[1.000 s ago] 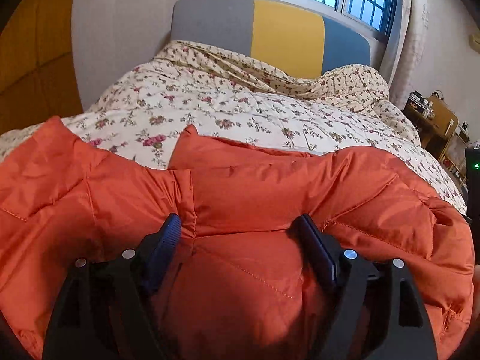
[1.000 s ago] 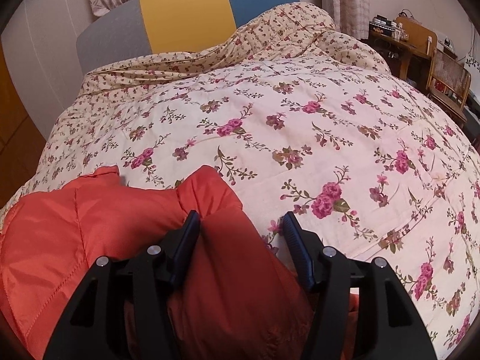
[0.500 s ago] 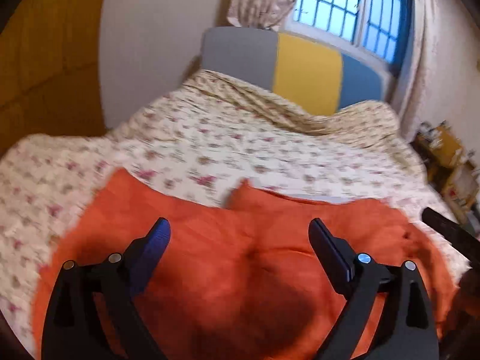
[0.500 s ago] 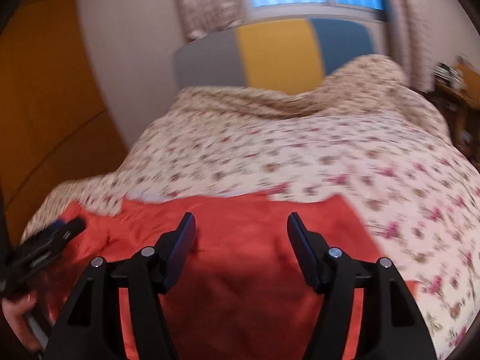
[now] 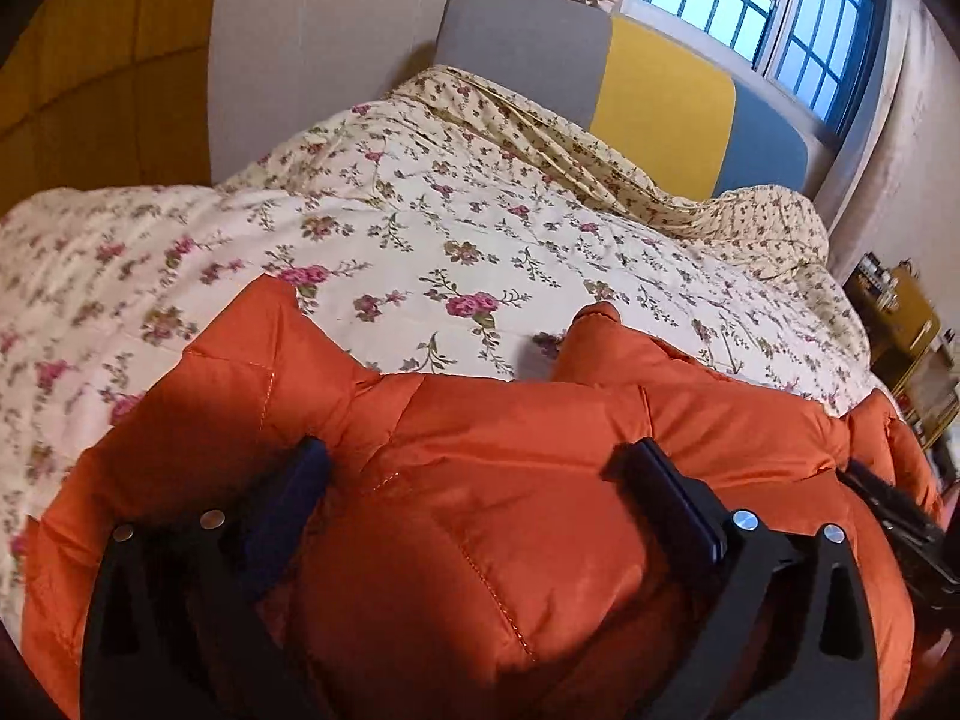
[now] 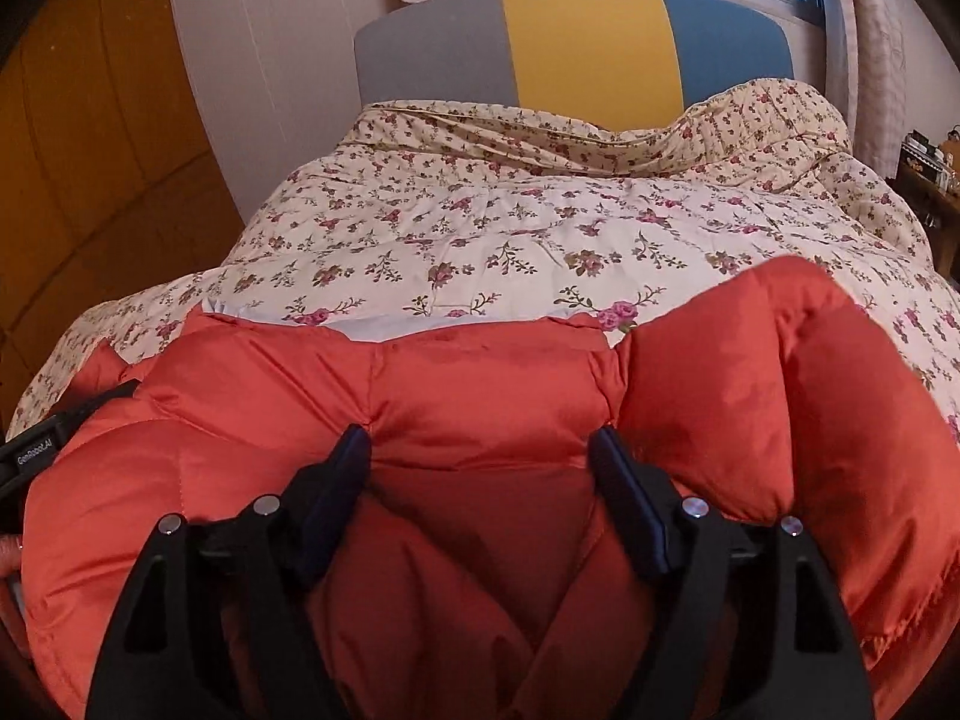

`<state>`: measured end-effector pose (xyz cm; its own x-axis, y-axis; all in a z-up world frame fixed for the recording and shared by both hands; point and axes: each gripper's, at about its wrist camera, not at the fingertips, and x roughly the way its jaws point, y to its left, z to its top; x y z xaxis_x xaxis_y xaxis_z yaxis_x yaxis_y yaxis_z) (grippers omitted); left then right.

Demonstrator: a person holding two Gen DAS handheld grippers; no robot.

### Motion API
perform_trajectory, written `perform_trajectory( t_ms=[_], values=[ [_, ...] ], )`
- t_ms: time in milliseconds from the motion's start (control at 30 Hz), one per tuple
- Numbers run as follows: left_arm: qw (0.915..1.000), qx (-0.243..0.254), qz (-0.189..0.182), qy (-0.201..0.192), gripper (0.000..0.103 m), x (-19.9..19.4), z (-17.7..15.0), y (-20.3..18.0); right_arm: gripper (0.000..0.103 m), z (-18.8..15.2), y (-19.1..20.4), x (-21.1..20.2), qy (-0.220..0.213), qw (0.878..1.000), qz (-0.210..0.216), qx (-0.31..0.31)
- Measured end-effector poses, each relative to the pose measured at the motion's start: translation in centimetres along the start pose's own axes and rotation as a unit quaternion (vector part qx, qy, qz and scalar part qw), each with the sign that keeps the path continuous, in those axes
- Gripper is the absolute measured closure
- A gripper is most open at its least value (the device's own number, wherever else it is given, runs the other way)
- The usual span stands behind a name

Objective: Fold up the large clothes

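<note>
A puffy orange quilted jacket (image 5: 480, 540) lies across the near end of the bed, and its far edge shows two raised corners. My left gripper (image 5: 474, 462) hovers low over it with its jaws opening wide. Padded fabric bulges between the pads without being pinched. In the right wrist view the jacket (image 6: 480, 390) fills the foreground, with a thick fold humped at the right. My right gripper (image 6: 480, 450) sits over the middle, its jaws opening with loose fabric between them. Each view catches the other gripper at its edge.
The floral quilt (image 5: 450, 240) covers the bed up to a grey, yellow and blue headboard (image 5: 660, 78) under a barred window. Wooden wardrobe panels (image 5: 90, 60) stand at the left. A cluttered wooden side table (image 5: 900, 312) sits at the right.
Both grippers' jaws have widened and let go of the fabric folds they held. Both views have shifted across the jacket, which now lies spread on the quilt.
</note>
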<state>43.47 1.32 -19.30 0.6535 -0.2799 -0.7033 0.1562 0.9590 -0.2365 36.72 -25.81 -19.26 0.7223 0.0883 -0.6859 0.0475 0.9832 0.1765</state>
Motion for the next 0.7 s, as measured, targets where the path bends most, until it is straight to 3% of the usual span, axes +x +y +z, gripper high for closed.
perform_trajectory(
  t_ms=[200, 367, 467, 600, 700],
  values=[
    [0.9999, -0.008, -0.011, 0.008, 0.003, 0.4, -0.3, 0.2, 0.027, 0.1, -0.1, 0.0, 0.004, 1.000, -0.002, -0.001],
    [0.9987, 0.034, 0.022, 0.032, 0.003, -1.6, -0.3, -0.9, 0.026, 0.3, -0.9, -3.4, 0.000, 1.000, 0.012, 0.017],
    [0.9991, 0.037, 0.018, -0.008, 0.003, -5.1, -1.1, -0.5, 0.026, 0.1, -2.7, -7.0, -0.024, 0.999, -0.020, 0.036],
    [0.9949, 0.012, 0.079, -0.061, 0.003, -8.6, -2.1, 1.3, 0.026, -0.3, -5.4, -9.2, -0.033, 0.995, -0.079, 0.054],
    [0.9928, -0.018, 0.110, -0.043, 0.003, -7.7, -2.7, 3.5, 0.026, -1.0, -7.0, -8.5, -0.013, 0.993, -0.100, 0.059]
  ],
)
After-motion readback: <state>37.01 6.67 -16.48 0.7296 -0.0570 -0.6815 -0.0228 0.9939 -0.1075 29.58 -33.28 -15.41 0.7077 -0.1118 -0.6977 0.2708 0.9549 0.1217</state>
